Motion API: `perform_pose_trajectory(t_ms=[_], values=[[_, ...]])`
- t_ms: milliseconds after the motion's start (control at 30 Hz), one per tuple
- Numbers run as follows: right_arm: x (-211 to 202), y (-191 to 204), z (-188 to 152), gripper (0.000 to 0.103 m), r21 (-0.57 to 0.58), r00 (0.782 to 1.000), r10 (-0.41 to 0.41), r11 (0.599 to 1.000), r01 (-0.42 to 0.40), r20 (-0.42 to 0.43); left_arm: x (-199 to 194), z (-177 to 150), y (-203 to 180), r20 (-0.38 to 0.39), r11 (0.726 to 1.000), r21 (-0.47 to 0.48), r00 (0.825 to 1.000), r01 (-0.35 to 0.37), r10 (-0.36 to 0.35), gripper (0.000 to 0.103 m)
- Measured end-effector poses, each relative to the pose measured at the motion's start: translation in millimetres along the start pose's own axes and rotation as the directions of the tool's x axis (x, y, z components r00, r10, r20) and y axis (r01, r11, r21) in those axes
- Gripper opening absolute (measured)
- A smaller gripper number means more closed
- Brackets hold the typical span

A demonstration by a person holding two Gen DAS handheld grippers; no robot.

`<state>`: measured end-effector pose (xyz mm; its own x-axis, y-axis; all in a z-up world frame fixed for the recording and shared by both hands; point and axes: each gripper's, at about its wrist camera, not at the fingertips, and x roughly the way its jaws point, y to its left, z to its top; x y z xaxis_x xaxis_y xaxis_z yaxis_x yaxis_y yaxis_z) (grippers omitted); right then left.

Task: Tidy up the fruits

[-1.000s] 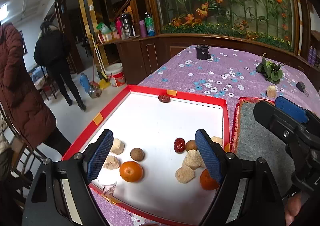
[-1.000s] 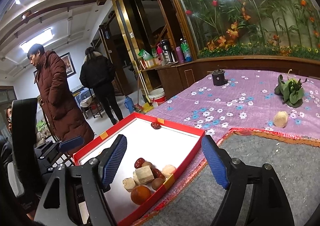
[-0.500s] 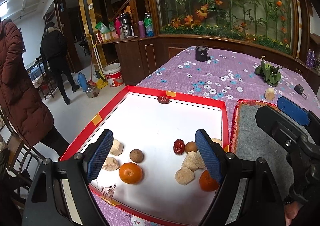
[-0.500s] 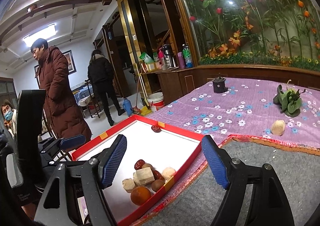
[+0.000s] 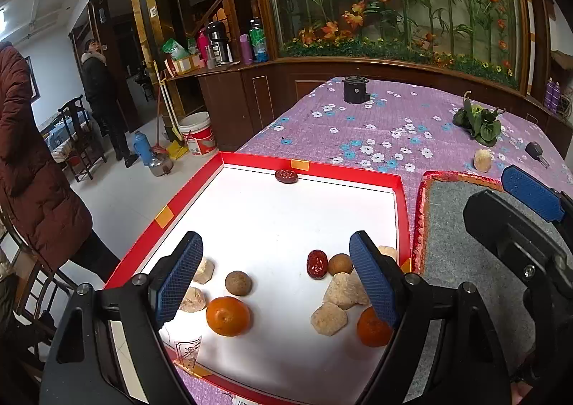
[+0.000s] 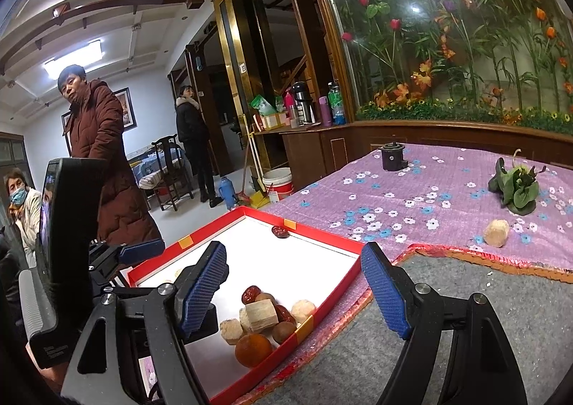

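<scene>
A red-rimmed white tray lies on the purple flowered cloth. In it are two oranges, a brown round fruit, a red date, several pale beige chunks and a lone date at the far rim. My left gripper hovers open over the tray's near half, nothing between its pads. My right gripper stands open above the tray's right rim and the grey mat, holding nothing. It also shows at the right of the left wrist view, right gripper.
A pale chunk lies loose on the cloth beyond the mat, near a green leafy ornament. A black cylinder stands at the table's far side and a key at the right. Several people stand left of the table.
Both grippers have stayed where they were, still open. The person in the dark coat at the back has turned around and stepped a little.
</scene>
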<state>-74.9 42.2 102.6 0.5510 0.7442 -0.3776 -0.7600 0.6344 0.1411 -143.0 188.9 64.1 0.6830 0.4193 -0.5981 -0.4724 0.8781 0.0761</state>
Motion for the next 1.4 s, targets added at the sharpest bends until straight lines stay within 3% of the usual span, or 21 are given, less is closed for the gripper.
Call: perform_pose_trajectory(t_ms=[967, 1200, 1400], values=[[2.9, -9.7, 0.8, 0.079, 0.033, 1.0, -0.025, 0.999, 0.025, -0.001, 14.2, 11.0, -4.6, -0.006, 0.999, 0.019, 0.999, 0.035, -0.035, 0.085], [4.1, 0.1, -2.9, 0.079, -0.005, 1.0, -0.002, 1.0, 0.002, -0.013, 10.6, 1.3, 9.3, -0.02, 1.0, 0.007, 1.0, 0.003, -0.003, 0.085], [2.2, 8.1, -4.6, 0.079, -0.009, 0.999, 0.038, 0.999, -0.038, -0.024, -15.1, -15.3, 37.0, -0.011, 0.996, -0.038, 0.997, -0.081, 0.081, 0.085]])
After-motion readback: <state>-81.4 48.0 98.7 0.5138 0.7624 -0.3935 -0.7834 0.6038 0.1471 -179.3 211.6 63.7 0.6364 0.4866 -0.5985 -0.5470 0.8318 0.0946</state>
